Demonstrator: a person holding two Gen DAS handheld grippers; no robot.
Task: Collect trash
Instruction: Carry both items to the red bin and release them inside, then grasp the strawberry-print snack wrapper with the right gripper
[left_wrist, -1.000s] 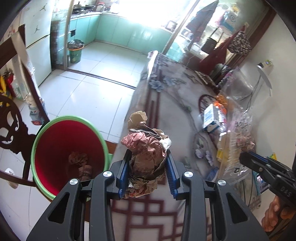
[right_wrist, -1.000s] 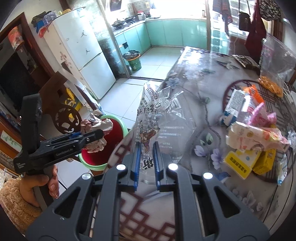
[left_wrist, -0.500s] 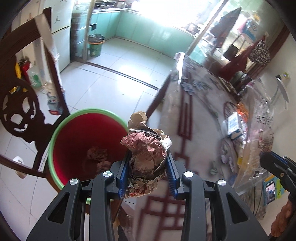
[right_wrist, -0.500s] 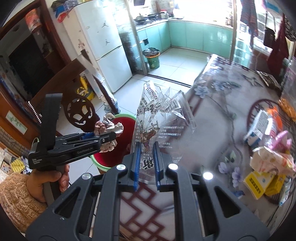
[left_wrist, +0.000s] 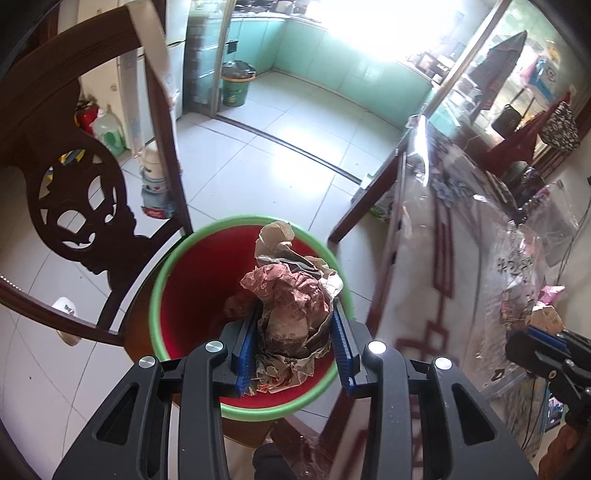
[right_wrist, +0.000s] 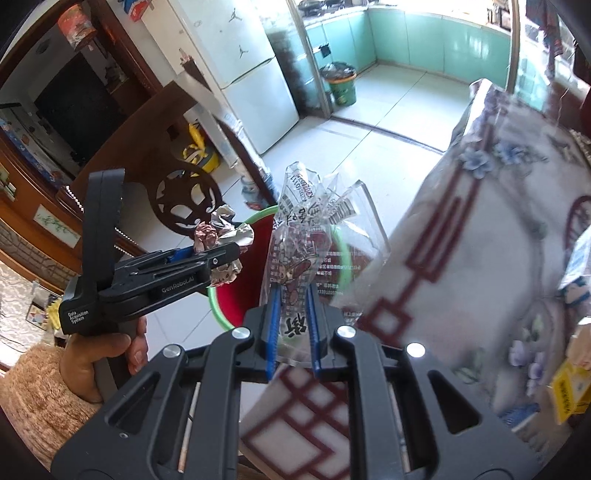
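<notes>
A red bin with a green rim stands on the floor beside the table. My left gripper is shut on a crumpled brown and pink paper wad and hangs right over the bin's mouth. In the right wrist view that same left gripper holds the wad above the bin. My right gripper is shut on a clear printed plastic wrapper, held over the table's edge next to the bin. More crumpled trash lies inside the bin.
A dark carved wooden chair stands close on the bin's left. The table with a flowered cloth lies to the right, with packets at its far right. A green bucket and a white fridge stand farther off.
Both grippers have swung left from over the table toward the bin. The paper wad now hangs over the bin's mouth, and the wrapper has come to the table's edge.
</notes>
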